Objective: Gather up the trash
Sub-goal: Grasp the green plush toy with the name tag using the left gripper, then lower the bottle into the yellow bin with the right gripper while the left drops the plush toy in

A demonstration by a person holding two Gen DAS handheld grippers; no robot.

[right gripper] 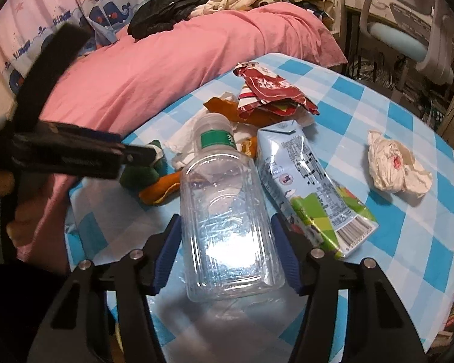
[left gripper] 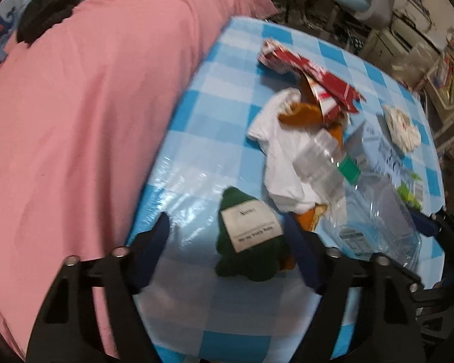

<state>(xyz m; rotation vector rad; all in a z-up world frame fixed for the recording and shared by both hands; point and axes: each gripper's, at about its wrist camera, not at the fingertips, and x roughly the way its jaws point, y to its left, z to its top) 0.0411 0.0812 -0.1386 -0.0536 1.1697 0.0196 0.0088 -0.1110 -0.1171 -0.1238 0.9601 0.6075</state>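
A clear plastic bottle (right gripper: 227,214) with a green label lies on the blue checked tablecloth (right gripper: 408,242). My right gripper (right gripper: 227,227) has a finger on each side of it, touching or nearly touching. My left gripper (left gripper: 227,227) is open around a small green plush item with a white tag (left gripper: 248,236); the bottle (left gripper: 372,193) lies to its right. A blue milk carton (right gripper: 311,187), a red snack wrapper (right gripper: 269,93), orange peel (right gripper: 163,190), white tissue (left gripper: 284,157) and a crumpled tissue (right gripper: 396,166) lie on the cloth.
A pink bedspread (left gripper: 75,121) with dark clothes (right gripper: 169,9) borders the table's left side. A light blue chair (right gripper: 408,39) stands behind the table. Shelves stand at the far right (left gripper: 439,69).
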